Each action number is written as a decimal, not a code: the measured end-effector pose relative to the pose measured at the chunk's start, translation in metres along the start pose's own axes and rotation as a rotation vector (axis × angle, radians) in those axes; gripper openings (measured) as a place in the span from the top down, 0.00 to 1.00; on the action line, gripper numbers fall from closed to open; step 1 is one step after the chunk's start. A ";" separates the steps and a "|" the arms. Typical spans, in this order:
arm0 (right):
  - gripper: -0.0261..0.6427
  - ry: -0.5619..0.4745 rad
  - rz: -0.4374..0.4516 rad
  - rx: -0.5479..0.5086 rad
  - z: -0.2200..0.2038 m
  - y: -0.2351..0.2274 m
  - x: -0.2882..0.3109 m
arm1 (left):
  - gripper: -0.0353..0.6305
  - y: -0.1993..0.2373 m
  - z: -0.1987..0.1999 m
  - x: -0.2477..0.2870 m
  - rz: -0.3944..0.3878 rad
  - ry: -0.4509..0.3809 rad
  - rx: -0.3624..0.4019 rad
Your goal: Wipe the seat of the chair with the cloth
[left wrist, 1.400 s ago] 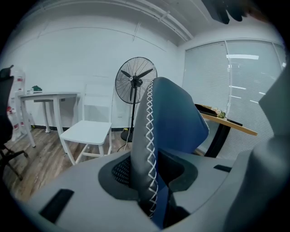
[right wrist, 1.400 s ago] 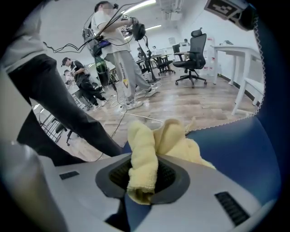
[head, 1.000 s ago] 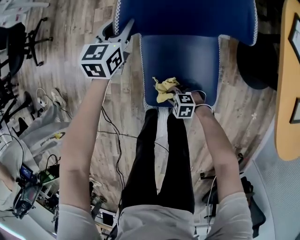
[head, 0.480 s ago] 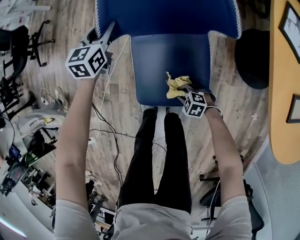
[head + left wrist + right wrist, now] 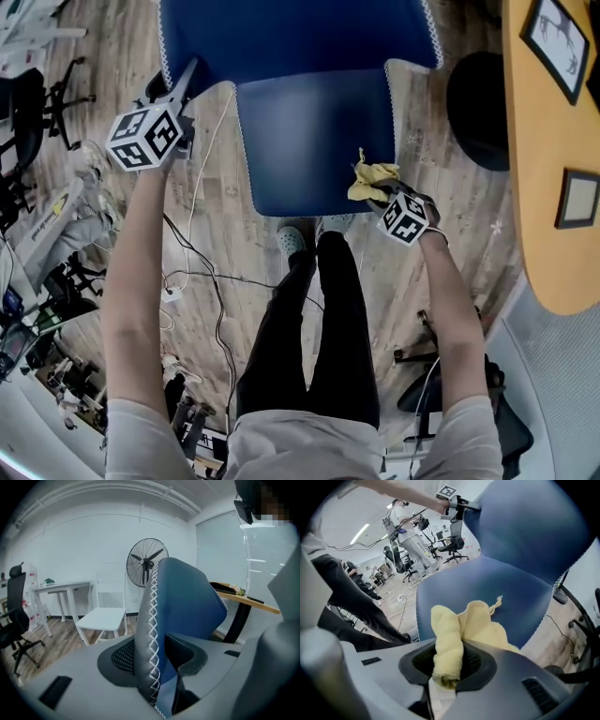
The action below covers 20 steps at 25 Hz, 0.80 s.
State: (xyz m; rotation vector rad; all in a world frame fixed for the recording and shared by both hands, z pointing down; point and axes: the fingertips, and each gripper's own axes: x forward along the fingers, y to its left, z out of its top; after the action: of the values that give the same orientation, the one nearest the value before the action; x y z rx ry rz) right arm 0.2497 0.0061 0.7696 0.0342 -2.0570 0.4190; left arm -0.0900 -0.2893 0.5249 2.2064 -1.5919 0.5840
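left gripper [image 5: 186, 80]: jaws opening, spread either side of the white-stitched edge of the blue backrest [image 5: 300, 37] | right gripper [image 5: 384, 199]: jaws pinched on a bunched yellow cloth [image 5: 372, 180] | cloth: lying on the blue seat [image 5: 309, 141], at its near corner on the person's right

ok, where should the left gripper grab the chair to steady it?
The backrest's white-stitched side edge, approached from the person's left: it stands upright and thin, so it fits between the jaws. The left gripper straddles it there now, jaws opening.
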 end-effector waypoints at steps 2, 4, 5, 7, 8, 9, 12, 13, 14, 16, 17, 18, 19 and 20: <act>0.82 0.019 -0.009 0.031 -0.008 0.001 -0.005 | 0.65 0.000 0.004 -0.007 -0.003 -0.028 0.024; 0.82 0.055 -0.019 0.056 -0.022 0.003 -0.011 | 0.63 -0.002 0.006 -0.014 -0.015 -0.056 0.007; 0.82 0.070 -0.028 0.074 -0.031 0.004 -0.013 | 0.62 -0.004 0.007 -0.017 -0.020 -0.065 -0.011; 0.82 0.082 -0.040 0.143 -0.050 0.008 -0.017 | 0.58 -0.007 0.006 -0.022 -0.015 -0.076 -0.040; 0.82 0.083 -0.041 0.189 -0.060 0.011 -0.019 | 0.57 -0.006 0.007 -0.024 0.002 -0.081 -0.050; 0.82 0.089 -0.042 0.231 -0.069 0.014 -0.021 | 0.57 -0.003 0.008 -0.028 0.027 -0.092 -0.061; 0.82 0.117 -0.062 0.308 -0.089 0.025 -0.029 | 0.57 0.013 0.005 -0.050 0.089 -0.108 -0.095; 0.82 0.111 -0.078 0.335 -0.092 0.030 -0.034 | 0.57 0.014 0.000 -0.061 0.096 -0.097 -0.094; 0.82 0.098 -0.099 0.370 -0.092 0.035 -0.039 | 0.57 0.012 -0.006 -0.073 0.098 -0.079 -0.091; 0.82 0.049 -0.147 0.464 -0.087 0.049 -0.056 | 0.58 0.000 -0.023 -0.099 0.092 -0.037 -0.114; 0.82 0.011 -0.170 0.517 -0.080 0.056 -0.068 | 0.58 -0.009 -0.032 -0.113 0.086 -0.016 -0.138; 0.82 -0.038 -0.194 0.572 -0.070 0.062 -0.080 | 0.58 -0.019 -0.039 -0.126 0.076 0.001 -0.162; 0.82 -0.098 -0.219 0.630 -0.058 0.066 -0.094 | 0.58 -0.031 -0.044 -0.139 0.061 0.010 -0.183; 0.82 -0.165 -0.247 0.692 -0.045 0.069 -0.108 | 0.58 -0.044 -0.046 -0.151 0.043 0.012 -0.201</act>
State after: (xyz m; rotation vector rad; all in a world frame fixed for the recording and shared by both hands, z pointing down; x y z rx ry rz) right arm 0.3282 0.0687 0.6780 0.7500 -1.9391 0.9740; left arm -0.0959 -0.1313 0.4832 2.0226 -1.6196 0.4272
